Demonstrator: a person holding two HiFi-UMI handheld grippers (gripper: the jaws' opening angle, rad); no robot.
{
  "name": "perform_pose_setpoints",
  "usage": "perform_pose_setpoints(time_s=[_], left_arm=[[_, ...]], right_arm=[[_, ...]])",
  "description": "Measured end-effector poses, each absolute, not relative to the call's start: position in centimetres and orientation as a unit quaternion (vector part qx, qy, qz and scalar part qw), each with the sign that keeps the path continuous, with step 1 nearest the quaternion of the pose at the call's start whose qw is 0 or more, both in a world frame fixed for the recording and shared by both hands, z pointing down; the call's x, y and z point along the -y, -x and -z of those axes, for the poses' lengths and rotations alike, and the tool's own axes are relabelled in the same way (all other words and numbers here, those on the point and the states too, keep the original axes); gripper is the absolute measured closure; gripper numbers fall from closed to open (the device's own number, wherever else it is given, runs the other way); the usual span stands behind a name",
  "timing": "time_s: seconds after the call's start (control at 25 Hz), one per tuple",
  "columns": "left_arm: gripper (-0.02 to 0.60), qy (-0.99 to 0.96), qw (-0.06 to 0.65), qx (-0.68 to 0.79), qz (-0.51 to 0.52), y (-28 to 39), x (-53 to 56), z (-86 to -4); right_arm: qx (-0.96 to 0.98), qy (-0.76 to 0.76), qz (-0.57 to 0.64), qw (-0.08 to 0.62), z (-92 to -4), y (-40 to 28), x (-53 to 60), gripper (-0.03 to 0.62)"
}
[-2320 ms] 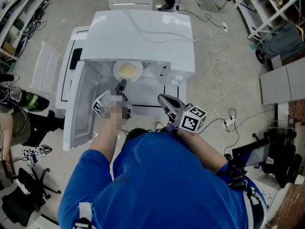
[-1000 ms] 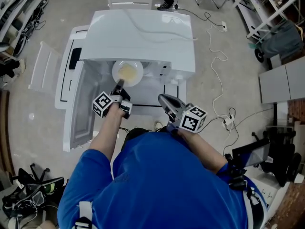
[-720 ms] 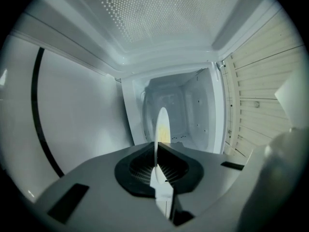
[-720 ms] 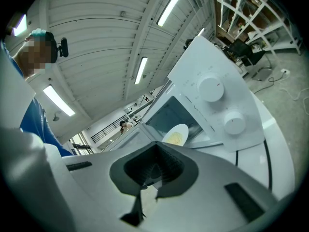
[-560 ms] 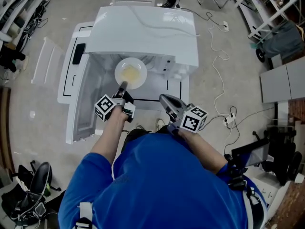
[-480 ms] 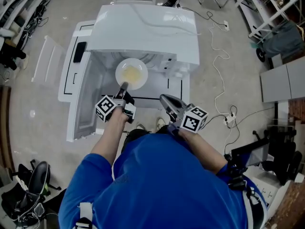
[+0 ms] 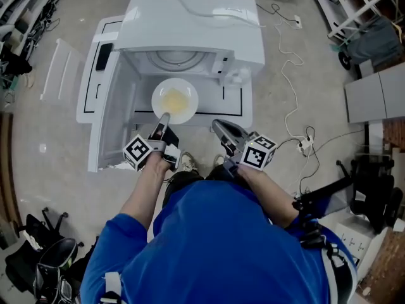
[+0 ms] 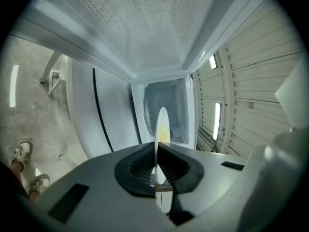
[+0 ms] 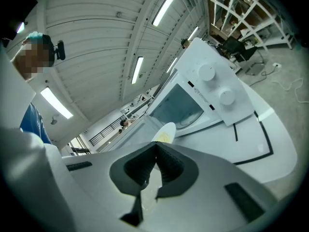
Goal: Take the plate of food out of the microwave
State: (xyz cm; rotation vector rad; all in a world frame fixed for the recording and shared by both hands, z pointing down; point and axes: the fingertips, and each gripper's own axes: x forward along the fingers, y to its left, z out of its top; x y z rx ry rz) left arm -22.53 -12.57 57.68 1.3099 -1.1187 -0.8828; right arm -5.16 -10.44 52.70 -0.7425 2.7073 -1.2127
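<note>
A white plate (image 7: 183, 88) with yellow food (image 7: 174, 99) hangs level just in front of the open white microwave (image 7: 190, 24), outside its cavity. My left gripper (image 7: 164, 119) is shut on the plate's near rim. In the left gripper view the plate (image 8: 161, 124) shows edge-on, pinched between the black pads, with the microwave cavity (image 8: 169, 103) behind it. My right gripper (image 7: 219, 128) is to the right of the plate, shut with nothing in it. In the right gripper view the plate (image 9: 164, 131) shows beyond the shut jaws, and the microwave's knob panel (image 9: 212, 88) lies to the right.
The microwave door (image 7: 111, 128) stands swung open at the left. The microwave rests on a white platform (image 7: 234, 109) with black lines. White cables (image 7: 288, 75) trail over the floor at the right. The person's shoes (image 7: 188, 162) are below the plate.
The left gripper has drawn the plate out of the microwave cavity toward the person. The right gripper has shifted a little the same way and stays shut.
</note>
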Motion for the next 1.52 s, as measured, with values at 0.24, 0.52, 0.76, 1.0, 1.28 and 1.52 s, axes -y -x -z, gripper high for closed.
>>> perform_pose_setpoints(time_s=[0.24, 0.52, 0.76, 1.0, 1.28, 1.52], left_arm=[[0.565, -0.549, 0.553, 0.492, 0.388, 20.3, 7.8, -57.0], [0.565, -0.534, 0.535, 0.501, 0.422, 16.4, 2.4, -55.4], [0.565, -0.525, 0.523, 0.514, 0.432, 13.3, -2.4, -55.0], [0.565, -0.523, 0.523, 0.515, 0.434, 11.7, -4.7, -54.6], [0.565, -0.54, 0.533, 0.493, 0.425, 10.9, -5.0, -53.5], [0.565, -0.544, 0.535, 0.484, 0.428, 12.0, -5.4, -53.4]], right_arm=[[-0.891, 0.219, 0.396, 0.039, -52.4, 2.6, 8.3, 0.602], [-0.897, 0.192, 0.397, 0.04, -52.4, -1.5, 5.4, 0.602], [-0.899, 0.175, 0.399, 0.037, -52.4, -4.6, 2.4, 0.602], [-0.894, 0.18, 0.408, 0.046, -52.4, -6.2, 1.2, 0.602], [-0.888, 0.194, 0.413, 0.06, -51.4, -5.9, 0.6, 0.602], [-0.884, 0.198, 0.418, 0.069, -51.0, -4.6, 0.1, 0.602]])
